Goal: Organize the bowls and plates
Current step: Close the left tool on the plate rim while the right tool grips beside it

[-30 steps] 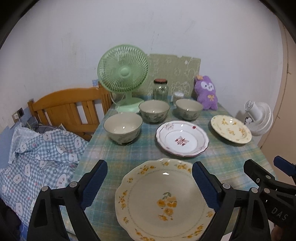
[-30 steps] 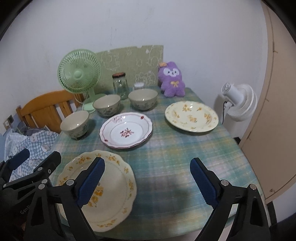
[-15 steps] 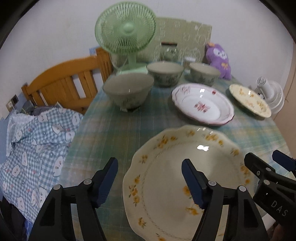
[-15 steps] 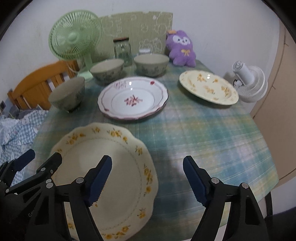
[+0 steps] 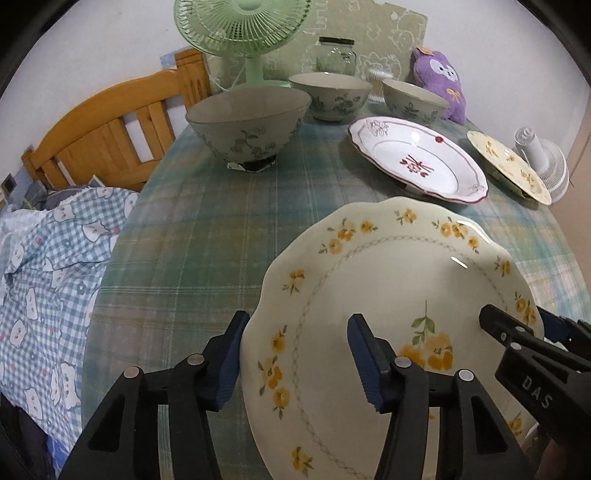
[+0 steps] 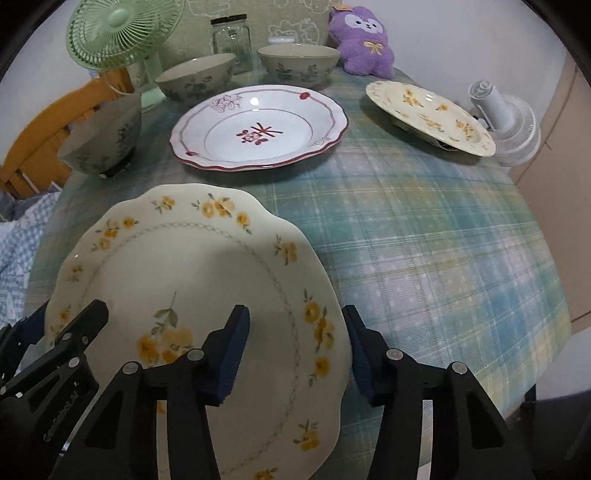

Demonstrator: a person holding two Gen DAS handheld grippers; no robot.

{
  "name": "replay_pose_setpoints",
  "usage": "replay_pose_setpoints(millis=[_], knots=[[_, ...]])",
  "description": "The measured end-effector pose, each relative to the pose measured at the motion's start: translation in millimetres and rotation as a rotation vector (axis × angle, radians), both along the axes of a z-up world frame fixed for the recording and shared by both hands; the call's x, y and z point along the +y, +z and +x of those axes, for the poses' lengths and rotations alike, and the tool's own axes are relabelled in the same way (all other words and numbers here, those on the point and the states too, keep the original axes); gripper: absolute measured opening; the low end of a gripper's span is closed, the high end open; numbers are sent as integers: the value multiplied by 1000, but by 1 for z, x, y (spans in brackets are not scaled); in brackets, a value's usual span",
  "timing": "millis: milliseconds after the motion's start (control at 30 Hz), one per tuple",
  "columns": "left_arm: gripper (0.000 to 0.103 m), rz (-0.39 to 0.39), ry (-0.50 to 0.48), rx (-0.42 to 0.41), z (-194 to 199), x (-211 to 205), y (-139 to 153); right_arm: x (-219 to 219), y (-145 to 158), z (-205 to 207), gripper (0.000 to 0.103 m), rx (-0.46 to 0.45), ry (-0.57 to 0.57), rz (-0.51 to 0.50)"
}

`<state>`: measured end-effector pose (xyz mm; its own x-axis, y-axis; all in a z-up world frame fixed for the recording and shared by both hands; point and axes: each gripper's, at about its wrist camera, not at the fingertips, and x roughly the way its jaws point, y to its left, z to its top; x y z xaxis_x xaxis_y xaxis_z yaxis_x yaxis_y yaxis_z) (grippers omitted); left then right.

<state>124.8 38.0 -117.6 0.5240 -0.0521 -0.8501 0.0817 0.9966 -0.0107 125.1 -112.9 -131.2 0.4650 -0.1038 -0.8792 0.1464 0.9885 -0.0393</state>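
Observation:
A large cream plate with yellow flowers [image 5: 388,295] [image 6: 199,280] lies at the near edge of the plaid tablecloth [image 5: 207,236]. My left gripper [image 5: 297,358] straddles its left rim, jaws closing, pads not pressing on it. My right gripper [image 6: 295,350] straddles the right rim the same way, also closing. Behind lie a white plate with red flowers [image 5: 417,162] [image 6: 258,129] and a smaller yellow-flowered plate [image 5: 509,166] [image 6: 428,114]. Three grey-green bowls [image 5: 247,125] [image 5: 328,94] [image 5: 413,98] stand in a row at the back.
A green fan [image 5: 243,22], a glass jar [image 5: 336,55] and a purple plush toy [image 5: 439,81] line the back edge. A white fan [image 6: 509,125] stands off the table's right side. A wooden frame [image 5: 107,136] and checked cloth [image 5: 44,280] lie left.
Both grippers have come down and forward onto the big plate, tilting downward. Their jaws have narrowed from wide apart to astride the plate's left and right rims.

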Motion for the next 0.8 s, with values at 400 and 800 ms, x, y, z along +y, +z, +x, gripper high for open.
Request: replay_pose_setpoints(millis=[400,800], knots=[[54,-52,-27,55,6,6,0,2,3,3,55,41,-62,1],[53,-29,-52,33,5,-36,18,-41,21,-6,55,21,-87,20]])
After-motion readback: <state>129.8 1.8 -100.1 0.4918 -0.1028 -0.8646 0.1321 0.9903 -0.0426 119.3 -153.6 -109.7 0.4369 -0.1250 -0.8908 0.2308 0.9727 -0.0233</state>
